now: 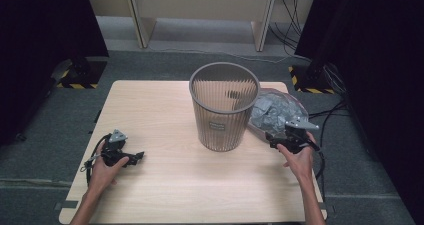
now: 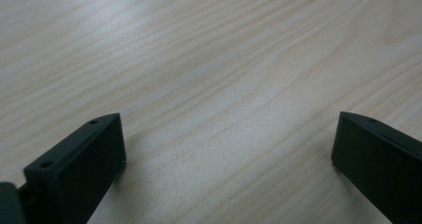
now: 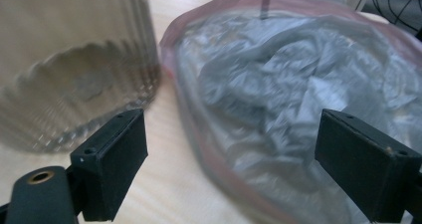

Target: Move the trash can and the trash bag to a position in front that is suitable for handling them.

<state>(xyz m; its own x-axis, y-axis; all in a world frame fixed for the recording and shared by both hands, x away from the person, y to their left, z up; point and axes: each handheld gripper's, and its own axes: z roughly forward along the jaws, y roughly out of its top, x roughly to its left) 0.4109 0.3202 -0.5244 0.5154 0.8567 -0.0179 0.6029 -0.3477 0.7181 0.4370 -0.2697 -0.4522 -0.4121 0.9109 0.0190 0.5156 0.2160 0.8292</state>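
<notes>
A brown slatted wastebasket [image 1: 223, 110] stands upright at the middle of the wooden table [image 1: 160, 185]. To its right lies a clear pinkish plastic bag holding crumpled grey material [image 1: 276, 111]. My right gripper [image 1: 280, 141] hovers at the bag's near edge, open, and in the right gripper view the bag [image 3: 293, 89] lies between and ahead of the jaws, with the wastebasket [image 3: 74, 59] to the left. My left gripper [image 1: 140, 156] rests low over the table's left side, open, with bare wood [image 2: 224, 84] between its jaws [image 2: 229, 149].
Beyond the table lie grey carpet, two wooden desk legs [image 1: 135, 15] and cables [image 1: 290, 15] at the back right. Black stands with yellow-striped bases [image 1: 75, 77] sit on both sides. The table's front half is bare wood.
</notes>
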